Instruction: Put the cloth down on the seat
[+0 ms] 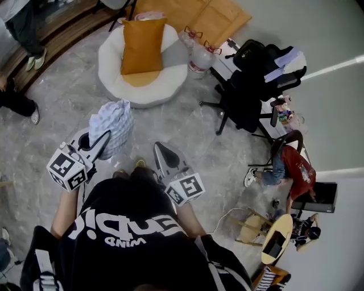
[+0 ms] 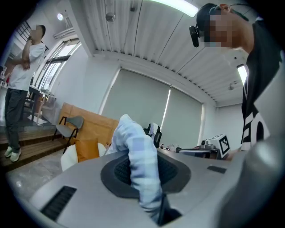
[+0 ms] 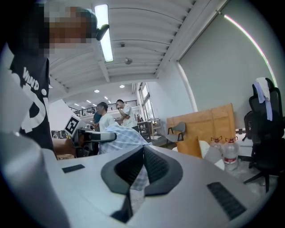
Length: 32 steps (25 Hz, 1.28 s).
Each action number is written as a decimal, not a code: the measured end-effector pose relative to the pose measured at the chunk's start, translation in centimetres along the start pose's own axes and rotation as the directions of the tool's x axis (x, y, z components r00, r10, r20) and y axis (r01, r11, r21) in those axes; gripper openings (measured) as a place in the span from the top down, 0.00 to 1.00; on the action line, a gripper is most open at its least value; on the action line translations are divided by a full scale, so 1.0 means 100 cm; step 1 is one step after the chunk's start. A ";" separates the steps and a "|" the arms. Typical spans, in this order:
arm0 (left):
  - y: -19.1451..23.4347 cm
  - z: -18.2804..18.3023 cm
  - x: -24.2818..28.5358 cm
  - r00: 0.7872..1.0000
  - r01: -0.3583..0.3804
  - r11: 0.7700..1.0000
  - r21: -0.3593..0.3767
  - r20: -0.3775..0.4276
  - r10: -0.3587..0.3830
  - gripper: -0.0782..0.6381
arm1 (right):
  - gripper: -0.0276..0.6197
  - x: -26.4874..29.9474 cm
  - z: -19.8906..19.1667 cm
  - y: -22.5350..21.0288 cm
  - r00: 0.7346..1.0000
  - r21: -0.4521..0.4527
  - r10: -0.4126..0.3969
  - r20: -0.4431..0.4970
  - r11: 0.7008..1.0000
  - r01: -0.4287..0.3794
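A light blue checked cloth (image 1: 114,126) hangs bunched from my left gripper (image 1: 104,141), which is shut on it above the floor. In the left gripper view the cloth (image 2: 133,142) fills the gap between the jaws of the left gripper (image 2: 145,177). The seat (image 1: 111,62) is a round white floor chair with an orange cushion (image 1: 142,42), a short way ahead of both grippers. It shows small in the left gripper view (image 2: 69,161) and in the right gripper view (image 3: 209,153). My right gripper (image 1: 161,149) is shut and holds nothing; its jaws (image 3: 143,151) meet at the tips.
Two water bottles (image 1: 199,59) stand to the right of the seat, with a black office chair (image 1: 250,85) beyond them. A wooden board (image 1: 199,17) lies behind the seat. A person in red (image 1: 296,167) sits at the right. Other people stand at the left by wooden steps (image 1: 62,28).
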<state>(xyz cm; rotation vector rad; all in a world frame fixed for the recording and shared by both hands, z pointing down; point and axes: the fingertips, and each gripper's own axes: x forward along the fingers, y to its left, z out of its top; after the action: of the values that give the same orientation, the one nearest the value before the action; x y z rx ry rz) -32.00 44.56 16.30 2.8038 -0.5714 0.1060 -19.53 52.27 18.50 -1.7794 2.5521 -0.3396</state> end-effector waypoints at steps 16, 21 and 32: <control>0.012 -0.006 0.012 1.000 -0.009 1.000 0.004 -0.002 0.009 0.79 | 0.92 0.002 -0.002 -0.024 0.999 -0.023 -0.034 0.014 0.999 0.035; 0.016 -0.010 0.018 1.000 -0.013 1.000 0.015 0.008 0.013 0.79 | 0.92 0.004 -0.004 -0.031 1.000 -0.026 -0.024 0.009 0.999 0.025; 0.049 0.016 0.095 0.998 -0.032 0.999 -0.010 -0.047 0.032 0.79 | 0.93 0.046 0.019 -0.104 1.000 -0.001 -0.012 -0.014 1.000 0.012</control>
<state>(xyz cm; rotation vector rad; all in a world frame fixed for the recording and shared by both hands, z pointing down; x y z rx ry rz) -25.14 36.24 17.20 2.7748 -0.6042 0.1745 -11.26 44.28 19.03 -1.8000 2.5524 -0.3530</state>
